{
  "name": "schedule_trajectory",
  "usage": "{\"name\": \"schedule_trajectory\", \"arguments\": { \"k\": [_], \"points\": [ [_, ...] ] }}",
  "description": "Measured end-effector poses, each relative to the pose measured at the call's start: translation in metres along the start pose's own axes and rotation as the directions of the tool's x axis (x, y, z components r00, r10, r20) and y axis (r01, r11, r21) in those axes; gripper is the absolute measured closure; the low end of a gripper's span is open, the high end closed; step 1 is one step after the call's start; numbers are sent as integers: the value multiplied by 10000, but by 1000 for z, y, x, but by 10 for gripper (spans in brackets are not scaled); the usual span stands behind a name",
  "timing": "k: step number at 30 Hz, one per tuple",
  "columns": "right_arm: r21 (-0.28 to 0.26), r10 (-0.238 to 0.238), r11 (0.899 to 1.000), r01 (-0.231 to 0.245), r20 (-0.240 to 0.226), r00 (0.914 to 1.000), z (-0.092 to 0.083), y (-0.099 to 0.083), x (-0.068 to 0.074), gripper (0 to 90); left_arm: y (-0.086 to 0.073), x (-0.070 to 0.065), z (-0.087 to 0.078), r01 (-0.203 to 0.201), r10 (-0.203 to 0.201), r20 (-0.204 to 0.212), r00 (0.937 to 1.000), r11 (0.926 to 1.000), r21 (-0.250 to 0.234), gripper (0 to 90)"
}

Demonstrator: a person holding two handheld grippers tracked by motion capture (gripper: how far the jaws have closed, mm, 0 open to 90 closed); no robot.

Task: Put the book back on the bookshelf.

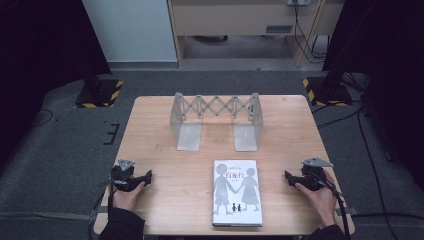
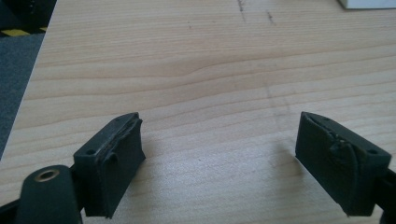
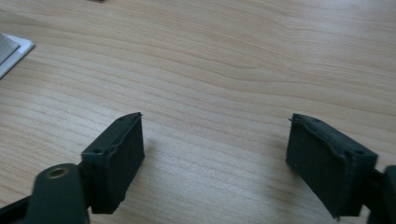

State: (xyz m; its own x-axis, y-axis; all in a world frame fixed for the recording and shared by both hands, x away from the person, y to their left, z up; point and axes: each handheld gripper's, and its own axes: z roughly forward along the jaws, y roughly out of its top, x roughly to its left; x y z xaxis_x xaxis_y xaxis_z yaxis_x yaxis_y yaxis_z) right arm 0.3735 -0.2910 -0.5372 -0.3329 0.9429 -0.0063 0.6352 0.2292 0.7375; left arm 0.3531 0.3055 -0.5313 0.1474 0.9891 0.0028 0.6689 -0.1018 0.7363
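High view shows a wooden table (image 1: pixel 165 150) with a book (image 1: pixel 237 192) lying flat, front cover up, near the person's edge and a little right of the middle, its spine along its left side and its lower edge just short of the table's rim. Beyond it, well apart toward the far side, stands a grey metal expanding bookend rack (image 1: pixel 216 117) with two upright ends, a scissor lattice between them and two flat feet pointing toward the book. The left gripper (image 1: pixel 146 177) rests on the table to the left of the book, apart from it, and the right gripper (image 1: pixel 288 176) rests to its right, also apart; each points inward toward the book. In the left gripper view the jaws stand wide with bare wood between the pads (image 2: pixel 119 154), and a white corner of the book (image 2: pixel 369 3) peeks in at the top right; the right gripper view shows the same wide, empty stance, with the book's corner (image 3: pixel 11 49) at the left edge. The book looks like a stiff, fairly thick volume, probably moderately heavy, with a smooth jacket that could slip under the pads. Lying flat, it offers little to pinch from above; a hold across its thickness at a long edge or the spine, once one side is lifted, seems safest, since gripping the cover alone would let the pages fan open.
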Motion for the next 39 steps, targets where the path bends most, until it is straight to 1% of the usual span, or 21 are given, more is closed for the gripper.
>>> {"name": "schedule_trajectory", "arguments": {
  "k": [1,2,3,4,5,8,9,10,12,16,21,24,26,28,30,34,35,36,37,38,39],
  "points": [
    [40,-53,10000,53,172,9998,-3,1,-1,213,1,-1,-2,-40,40,38,10000,10000,-74,144],
    [40,-53,10000,53,172,9998,-3,1,-1,213,1,-3,-3,-42,45,161,9999,9998,-195,144],
    [-67,2,10000,-1,169,9999,-4,1,-1,215,2,-5,-5,23,-15,268,9996,9995,-312,146],
    [-293,147,9995,-142,180,9997,-9,3,-2,232,2,-7,-7,54,-40,397,9992,9994,-348,154],
    [-293,147,9995,-142,180,9997,-9,3,-2,232,3,-9,-9,47,-24,512,9987,9990,-446,155],
    [-622,335,9975,-332,38,9994,-14,4,-2,265,4,-17,-13,-45,104,822,9966,9974,-718,177],
    [-820,400,9958,-408,-111,9991,-17,5,-1,267,6,-22,-17,33,68,1074,9942,9956,-934,198],
    [-820,400,9958,-408,-111,9991,-17,5,-1,267,6,-22,-17,33,68,1074,9942,9956,-934,202],
    [-939,519,9941,-543,-274,9983,-19,6,0,270,7,-26,-19,68,67,1242,9922,9941,-1087,213],
    [-1219,440,9914,-486,-400,9982,-25,9,5,281,9,-33,-23,12,167,1414,9898,9921,-1257,222],
    [-1269,377,9909,-437,-493,9981,-27,11,8,284,11,-40,-26,-216,421,1456,9885,9899,-1399,221],
    [-1341,380,9899,-458,-597,9975,-29,14,10,291,12,-44,-29,-355,594,1497,9869,9869,-1573,222],
    [-1407,412,9888,-500,-644,9971,-30,15,12,293,12,-46,-31,-328,585,1580,9857,9865,-1606,222],
    [-1474,327,9882,-423,-670,9972,-31,17,14,293,13,-48,-31,-260,524,1657,9848,9871,-1577,223],
    [-1555,296,9870,-412,-761,9967,-33,19,17,295,13,-50,-32,-234,511,1764,9830,9876,-1553,224],
    [-1617,236,9861,-375,-873,9959,-35,20,21,297,13,-57,-36,-216,551,1929,9797,9849,-1720,226],
    [-1617,236,9861,-375,-873,9959,-35,20,21,297,13,-58,-37,-249,588,1949,9791,9848,-1720,226],
    [-1649,244,9855,-403,-976,9949,-35,20,23,297,14,-61,-38,-290,639,1960,9785,9840,-1757,225],
    [-1649,244,9855,-403,-976,9949,-35,20,23,297,14,-62,-38,-318,678,2041,9766,9841,-1749,225],
    [-1647,209,9856,-388,-1092,9938,-36,21,26,295,14,-64,-38,-381,751,2083,9752,9836,-1765,225],
    [-1672,169,9853,-359,-1137,9934,-37,21,27,295,15,-68,-38,-498,876,2086,9741,9824,-1799,224]
  ]
}}
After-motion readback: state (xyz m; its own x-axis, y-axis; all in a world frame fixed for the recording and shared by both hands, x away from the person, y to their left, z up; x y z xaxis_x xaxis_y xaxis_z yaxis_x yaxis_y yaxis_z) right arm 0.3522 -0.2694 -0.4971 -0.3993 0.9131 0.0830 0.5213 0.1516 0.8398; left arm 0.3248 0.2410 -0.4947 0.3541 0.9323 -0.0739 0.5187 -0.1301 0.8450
